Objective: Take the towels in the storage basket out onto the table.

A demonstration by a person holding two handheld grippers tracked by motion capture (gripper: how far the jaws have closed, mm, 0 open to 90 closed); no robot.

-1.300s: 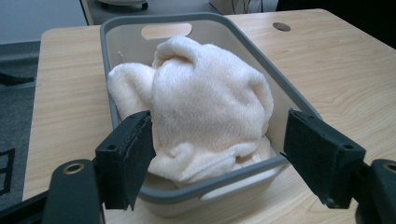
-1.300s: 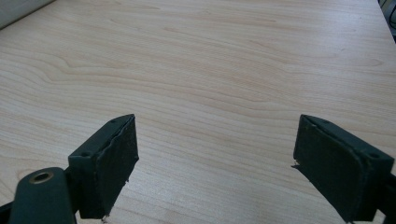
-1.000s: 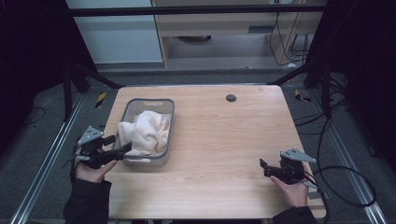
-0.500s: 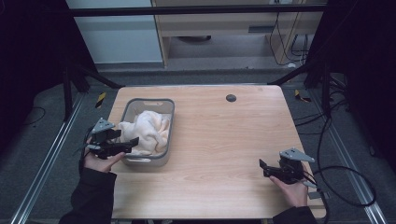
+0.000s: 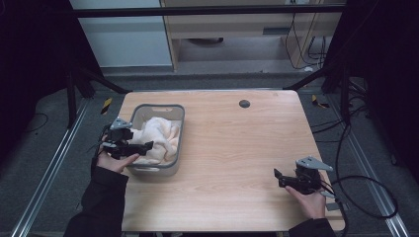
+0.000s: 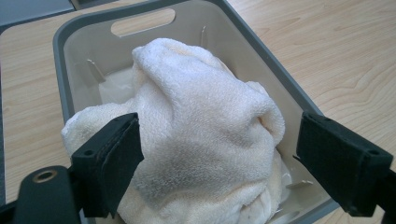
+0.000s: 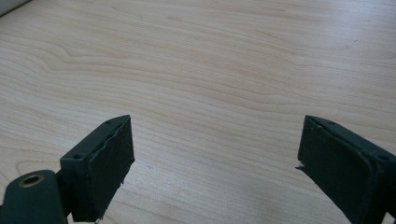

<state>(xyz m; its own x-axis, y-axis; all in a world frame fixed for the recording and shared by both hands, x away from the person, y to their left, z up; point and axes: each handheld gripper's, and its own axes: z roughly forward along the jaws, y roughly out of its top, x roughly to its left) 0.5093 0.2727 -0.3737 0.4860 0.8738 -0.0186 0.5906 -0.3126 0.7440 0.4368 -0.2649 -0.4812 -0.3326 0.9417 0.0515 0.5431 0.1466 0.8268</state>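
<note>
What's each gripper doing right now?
Left gripper: open, fingers astride the towel in the bin.
Right gripper: open, holding nothing.

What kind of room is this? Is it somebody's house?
Probably a lab or workshop, not a home: a bare wooden table inside a black metal frame, with loose cables on the grey floor.
</note>
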